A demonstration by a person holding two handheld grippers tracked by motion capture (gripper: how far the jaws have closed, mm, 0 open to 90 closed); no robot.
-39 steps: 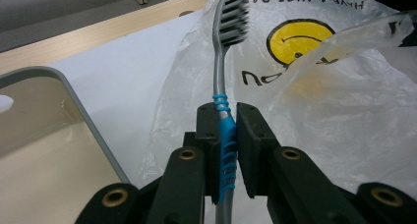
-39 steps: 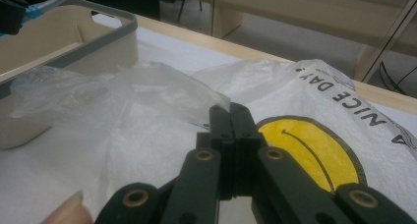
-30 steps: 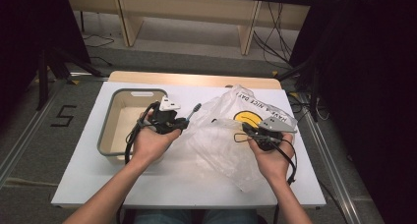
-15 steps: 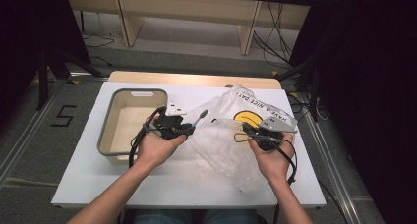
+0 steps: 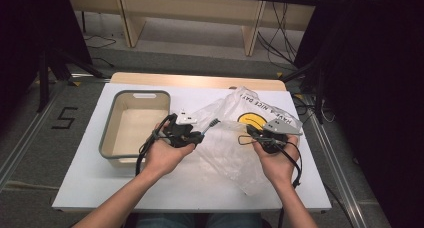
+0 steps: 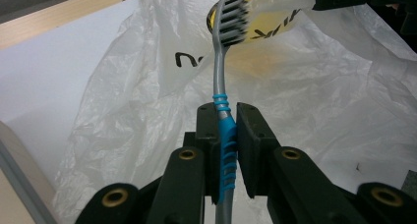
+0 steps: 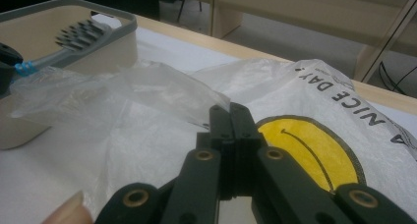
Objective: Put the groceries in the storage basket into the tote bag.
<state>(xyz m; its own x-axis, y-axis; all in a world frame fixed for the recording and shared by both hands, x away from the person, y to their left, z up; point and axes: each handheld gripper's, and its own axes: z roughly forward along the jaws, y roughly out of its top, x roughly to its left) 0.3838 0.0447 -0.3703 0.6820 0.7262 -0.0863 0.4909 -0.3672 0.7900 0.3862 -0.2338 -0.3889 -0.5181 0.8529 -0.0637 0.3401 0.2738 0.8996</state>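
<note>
Change: since the earlier frames the left gripper has been carried a little toward the translucent white plastic bag with the yellow smiley print; the right gripper has been kept in place.
Left gripper: jaws drawn narrow and clamped on the grey toothbrush with the blue ribbed grip; in the left gripper view the blue grip is seen pinched between the two black jaws.
Toothbrush: held over the bag's left edge, bristled head pointed toward the bag's printed side; seen in the high view and, farther off, in the right gripper view, where its head stands before the tray.
Right gripper: jaws pressed together on a fold of the bag's film; the film is seen raised into a ridge to the left of the jaws.
Bag: spread on the white table top, crumpled, smiley print at its far side, mouth edge lifted.
Tray: the beige rectangular plastic tray with the grey rim is set left of the bag, just beside the left hand.
Right hand: rested on the bag's right part.
</note>
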